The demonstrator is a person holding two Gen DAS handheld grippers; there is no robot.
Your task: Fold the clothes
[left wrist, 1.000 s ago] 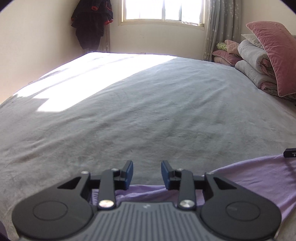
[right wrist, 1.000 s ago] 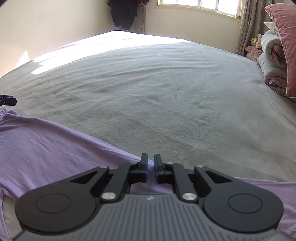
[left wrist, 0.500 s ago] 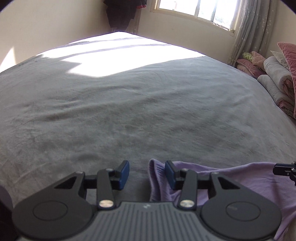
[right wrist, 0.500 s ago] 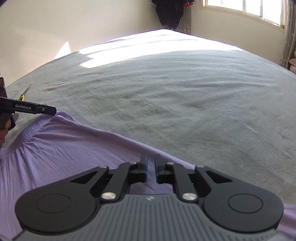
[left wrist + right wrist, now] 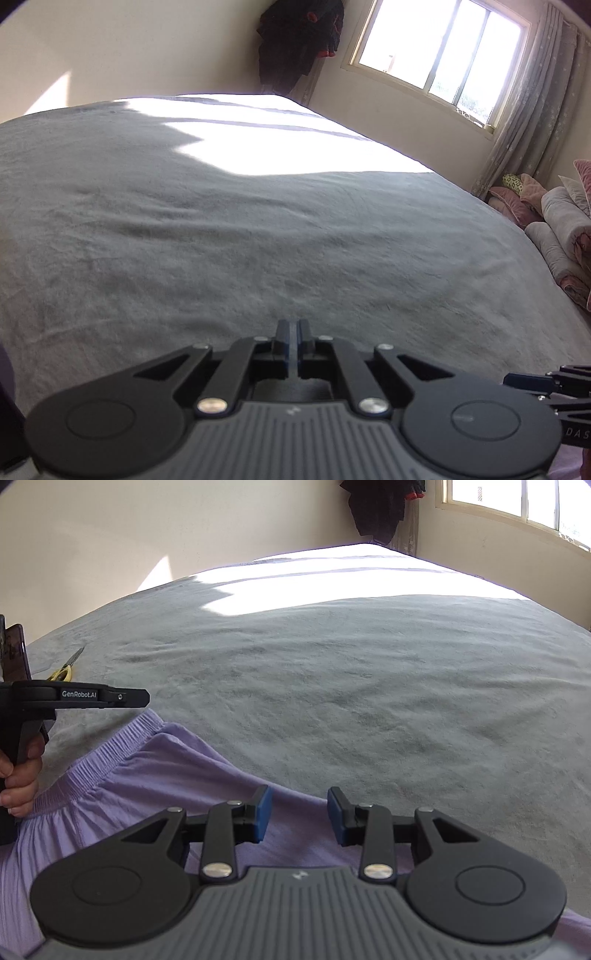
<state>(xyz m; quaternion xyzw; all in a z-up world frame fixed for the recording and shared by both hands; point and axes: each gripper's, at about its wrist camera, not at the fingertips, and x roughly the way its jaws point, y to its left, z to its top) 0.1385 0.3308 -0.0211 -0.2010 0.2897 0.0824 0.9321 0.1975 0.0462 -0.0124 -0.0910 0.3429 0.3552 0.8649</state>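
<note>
While left gripper (image 5: 294, 328) seems closed empty, right gripper (image 5: 299, 814) spread over purple garment (image 5: 147, 775)

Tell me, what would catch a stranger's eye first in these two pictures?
Probably the purple garment, spread on the near part of the grey bed under the open right tool. Next, the bright patch of sunlight at the far side of the bed below the window. The left tool is shut with nothing visible between its fingers, and yellow-handled scissors lie at the bed's left edge.
</note>
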